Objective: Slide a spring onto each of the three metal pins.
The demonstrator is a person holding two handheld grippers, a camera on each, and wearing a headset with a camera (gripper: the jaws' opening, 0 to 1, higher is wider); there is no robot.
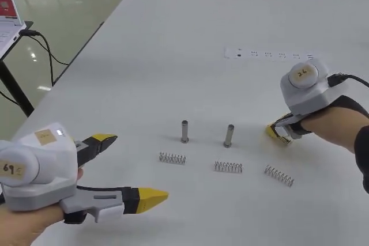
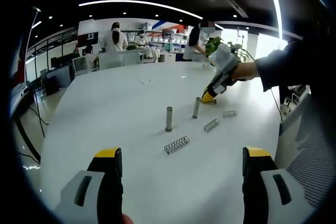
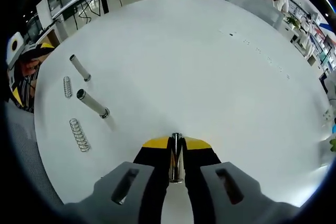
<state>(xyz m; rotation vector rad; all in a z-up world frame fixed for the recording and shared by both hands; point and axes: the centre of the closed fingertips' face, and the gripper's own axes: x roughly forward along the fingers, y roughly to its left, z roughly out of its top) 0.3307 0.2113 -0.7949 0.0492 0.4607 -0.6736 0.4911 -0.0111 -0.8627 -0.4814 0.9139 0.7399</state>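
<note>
Two metal pins point(image 1: 184, 131) point(image 1: 229, 135) stand upright mid-table. In front of them three springs point(image 1: 172, 158) point(image 1: 228, 167) point(image 1: 279, 175) lie in a row. My right gripper point(image 1: 279, 133) rests its yellow tips on the table right of the pins, shut on a third metal pin point(image 3: 176, 156) held between its jaws. My left gripper point(image 1: 130, 167) hovers open and holds nothing at the near left, aimed at the pins point(image 2: 169, 119) point(image 2: 196, 107) and springs point(image 2: 176, 145) point(image 2: 211, 125) point(image 2: 229, 114). The right gripper view has the standing pins point(image 3: 80, 67) point(image 3: 93, 103) at its left.
A white power strip point(image 1: 271, 55) lies on the white table point(image 1: 173, 56) behind the right gripper. The table's left edge runs diagonally, with a laptop point(image 1: 6, 15) and cables beyond it. People stand at far desks point(image 2: 115, 38).
</note>
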